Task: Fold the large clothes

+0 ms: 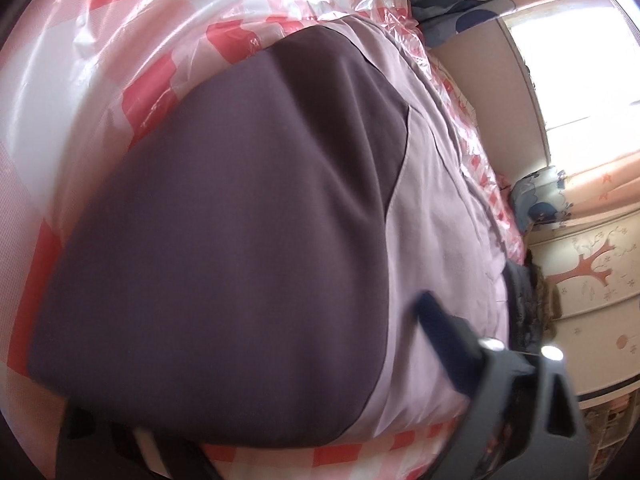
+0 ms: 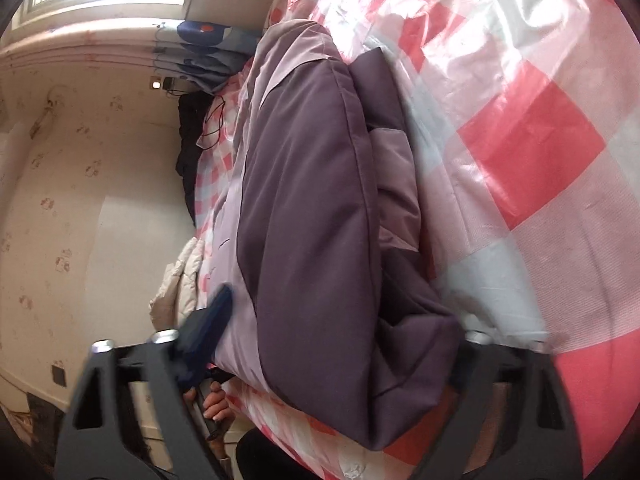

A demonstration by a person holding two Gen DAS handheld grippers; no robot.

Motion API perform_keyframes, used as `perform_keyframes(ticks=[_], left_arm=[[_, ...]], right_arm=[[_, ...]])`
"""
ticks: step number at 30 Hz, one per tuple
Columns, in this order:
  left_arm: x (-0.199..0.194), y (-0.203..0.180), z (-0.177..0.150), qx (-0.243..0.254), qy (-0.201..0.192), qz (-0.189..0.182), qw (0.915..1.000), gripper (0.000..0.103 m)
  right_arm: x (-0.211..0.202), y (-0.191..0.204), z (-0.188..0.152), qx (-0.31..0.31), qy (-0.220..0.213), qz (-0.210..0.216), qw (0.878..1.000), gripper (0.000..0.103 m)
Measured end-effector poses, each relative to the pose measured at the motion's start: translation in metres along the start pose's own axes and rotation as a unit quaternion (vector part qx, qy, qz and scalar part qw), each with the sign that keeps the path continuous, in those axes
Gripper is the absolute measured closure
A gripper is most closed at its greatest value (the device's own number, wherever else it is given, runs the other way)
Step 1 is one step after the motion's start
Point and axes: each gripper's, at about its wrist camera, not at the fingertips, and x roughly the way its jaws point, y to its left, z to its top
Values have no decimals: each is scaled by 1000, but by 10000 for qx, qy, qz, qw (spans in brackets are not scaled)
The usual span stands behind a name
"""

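A purple and lilac coat (image 2: 312,184) lies folded on a red-checked plastic sheet (image 2: 532,136), its long axis running away from both grippers. The right gripper (image 2: 340,328) straddles its near end, fingers spread wide; the left gripper (image 1: 248,372) likewise, open.

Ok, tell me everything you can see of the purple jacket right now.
The jacket is padded, soft fabric in dark purple with pale lilac panels and stitched seams. It lies folded into a thick bundle on the red-and-white checked plastic sheet. The right gripper straddles its near end, fingers wide apart; the left gripper's finger rests on a lilac panel.
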Motion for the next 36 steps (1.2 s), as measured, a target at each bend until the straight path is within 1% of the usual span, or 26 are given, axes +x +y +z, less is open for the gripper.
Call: perform_keyframes(ticks=[1, 2, 4, 6, 7, 10, 12, 14, 16, 17, 18, 19, 20, 21, 22, 23, 25, 27, 28, 29, 30, 31, 32, 34, 35, 36], left_arm=[[-2, -2, 1, 20, 2, 5, 10000, 38], [-4, -1, 3, 13, 31, -36, 10000, 45], [-9, -12, 7, 96, 85, -33, 9999, 60], [-16, -29, 10, 304, 92, -18, 9995, 66], [-21, -40, 10, 400, 80, -105, 9991, 69], [-40, -73, 3, 751, -33, -363, 9965, 71], [-55, -92, -9, 947, -65, -504, 9942, 72], [-65, -97, -26, 998, -46, -618, 9931, 72], [-71, -98, -51, 1053, 4, -667, 9922, 72], [-69, -94, -68, 1077, 81, -635, 9921, 71], [-65, -87, -78, 1053, 177, -584, 9926, 69], [-55, -80, -88, 985, 312, -493, 9934, 63], [-44, -69, -96, 831, 411, -376, 9950, 58], [-40, -60, -101, 686, 415, -322, 9963, 48], [-36, -52, -104, 591, 345, -306, 9972, 42], [-37, -47, -107, 581, 292, -328, 9973, 39], [-42, -43, -109, 543, 107, -413, 9976, 31], [-41, -41, -109, 520, 85, -522, 9972, 23], [-39, -41, -108, 505, 61, -554, 9972, 19], [-37, -42, -106, 475, 33, -560, 9973, 17], [-33, -44, -104, 423, 2, -589, 9974, 12], [-30, -44, -103, 367, -42, -636, 9973, 8], [-29, -42, -104, 297, -92, -657, 9974, 7], [-23, -41, -103, 130, -193, -695, 9973, 7], [-22, -41, -104, 75, -224, -728, 9971, 7], [-22, -36, -105, -9, -255, -769, 9967, 7]], right_arm=[[-3, 6, 2, -108, -26, -77, 9999, 55], [-6, 12, 4, -199, -40, -99, 9997, 58], [-7, 28, 9, -472, -69, -248, 9986, 64], [-11, 50, 12, -805, -160, -348, 9960, 67], [-16, 63, 14, -973, -225, -330, 9945, 69], [-38, 97, 14, -1363, -373, -195, 9898, 70], [-57, 110, 7, -1536, -437, -121, 9871, 70], [-77, 114, -6, -1643, -396, -188, 9854, 70], [-101, 103, -24, -1571, -431, -164, 9865, 70], [-112, 93, -34, -1535, -426, -210, 9870, 70], [-119, 79, -43, -1488, -411, -383, 9873, 67], [-122, 60, -50, -1341, -282, -569, 9889, 62], [-124, 39, -55, -1114, -135, -819, 9903, 59], [-127, 23, -57, -925, -97, -914, 9915, 55], [-134, 7, -59, -664, -151, -852, 9940, 53], [-147, 1, -61, -547, -409, -840, 9941, 52], [-168, 11, -65, -722, -950, -1011, 9877, 51], [-183, 46, -67, -1212, -1573, -1259, 9720, 41], [-182, 62, -66, -1421, -1694, -1295, 9666, 36], [-170, 90, -64, -1850, -1673, -1367, 9587, 33], [-155, 111, -61, -2140, -1577, -1495, 9524, 28], [-131, 135, -57, -2520, -1393, -1705, 9423, 26], [-103, 157, -53, -2890, -1156, -1917, 9308, 26], [-52, 185, -45, -3387, -806, -2164, 9121, 25], [-18, 198, -34, -3570, -633, -2358, 9016, 25], [6, 204, -23, -3625, -583, -2486, 8963, 25]])
